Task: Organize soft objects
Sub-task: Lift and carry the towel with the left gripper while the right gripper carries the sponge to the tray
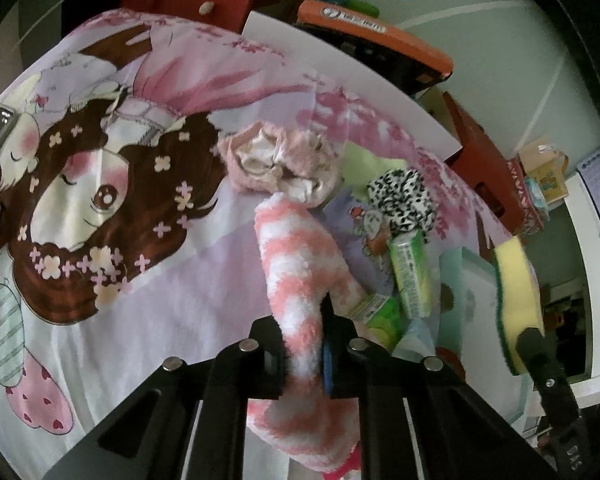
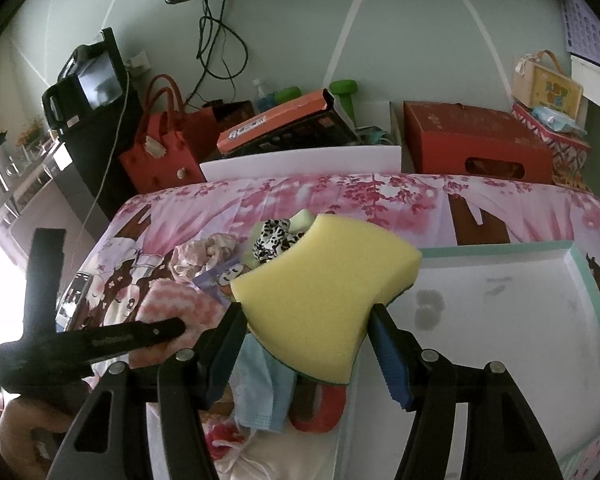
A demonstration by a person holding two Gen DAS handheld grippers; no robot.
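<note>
A fuzzy pink-and-white sock [image 1: 296,264] hangs squeezed between the pads of my left gripper [image 1: 302,344], which is shut on it above the cartoon-print cloth [image 1: 160,280]. The sock [image 2: 172,304] also shows in the right wrist view behind the left gripper's black finger [image 2: 140,332]. My right gripper [image 2: 308,320] is shut on a yellow sponge [image 2: 324,280] with a green underside, held just left of a white tray [image 2: 500,340] with a teal rim. The sponge [image 1: 518,280] appears at the right of the left wrist view.
On the cloth lie a pink satin scrunchie [image 1: 276,164], a leopard-print scrunchie [image 1: 404,196], green tissue packs [image 1: 410,276], a blue face mask [image 2: 260,392] and a red tape roll [image 2: 320,412]. Red box [image 2: 472,140] and orange box [image 2: 276,120] line the far edge.
</note>
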